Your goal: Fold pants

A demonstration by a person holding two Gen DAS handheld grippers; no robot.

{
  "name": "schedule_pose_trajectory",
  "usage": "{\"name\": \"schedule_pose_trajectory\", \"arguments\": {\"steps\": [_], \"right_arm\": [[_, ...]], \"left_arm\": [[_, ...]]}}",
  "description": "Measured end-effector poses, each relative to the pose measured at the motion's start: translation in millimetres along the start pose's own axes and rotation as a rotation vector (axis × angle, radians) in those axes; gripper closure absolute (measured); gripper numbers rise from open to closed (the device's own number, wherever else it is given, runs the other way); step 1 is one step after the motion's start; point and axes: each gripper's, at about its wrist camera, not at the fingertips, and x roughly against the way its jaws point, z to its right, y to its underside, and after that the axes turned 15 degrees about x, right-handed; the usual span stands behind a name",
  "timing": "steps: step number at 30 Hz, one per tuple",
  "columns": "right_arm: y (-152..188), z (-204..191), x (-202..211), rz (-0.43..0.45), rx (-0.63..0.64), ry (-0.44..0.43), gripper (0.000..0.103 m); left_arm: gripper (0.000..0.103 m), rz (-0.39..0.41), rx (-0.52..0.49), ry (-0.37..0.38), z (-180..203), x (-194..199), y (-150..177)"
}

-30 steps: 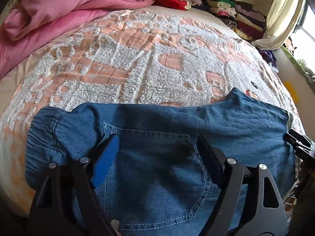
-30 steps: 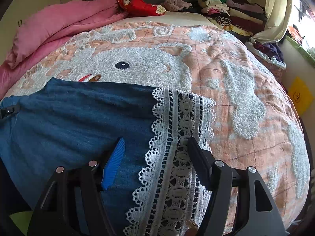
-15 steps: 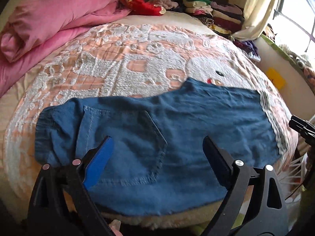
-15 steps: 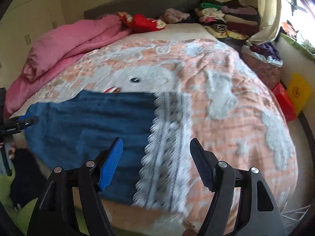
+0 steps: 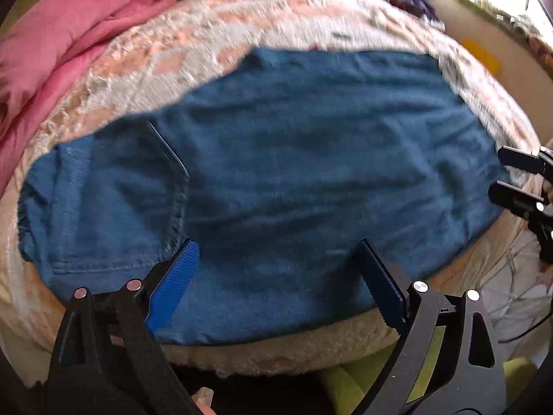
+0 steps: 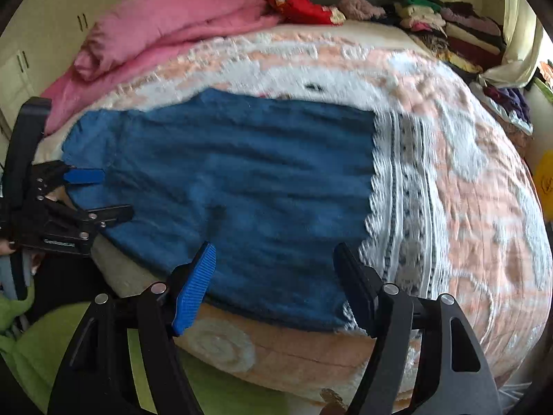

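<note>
Both grippers — left gripper (image 5: 276,276), right gripper (image 6: 274,278) — gape empty above the pants' (image 5: 293,159) near edge, the left's jaws just widened.

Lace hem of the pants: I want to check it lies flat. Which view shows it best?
The right wrist view: the lace hem runs in full beside the open right gripper. The left wrist view shows only a blurred sliver at the far edge.

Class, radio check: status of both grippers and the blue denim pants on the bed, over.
Left gripper open, jaws just widened, nothing between them. Right gripper open, empty. Blue denim pants lie flat on peach-and-white bedspread, lace hem at right. Nothing in the way.
</note>
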Motion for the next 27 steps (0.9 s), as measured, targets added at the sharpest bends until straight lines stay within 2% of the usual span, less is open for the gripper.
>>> {"name": "schedule_pose_trajectory", "arguments": {"steps": [1,4,10,18,20,27], "right_arm": [[6,3,-5,-0.028,-0.013,-0.001,0.034],[21,9,-3,-0.007,-0.043,-0.029,0.033],[23,9,-3,-0.003,-0.054,-0.025,0.033],[19,18,19,0.043,-0.119,-0.056,0.033],[19,21,27,0.061,-0.122,-0.048,0.021],[15,30,57,0.143,-0.140,-0.030,0.021]], "left_arm": [[0.012,0.001,-0.002,0.004,0,0,2],[0.011,-0.007,0.005,0.026,-4,1,3],[0.010,-0.011,0.009,0.026,-4,-1,3],[0.010,0.089,0.020,0.058,-2,38,-1],[0.010,0.111,0.024,0.055,0,47,-2],[0.010,0.160,0.040,0.052,3,67,-5]]}}
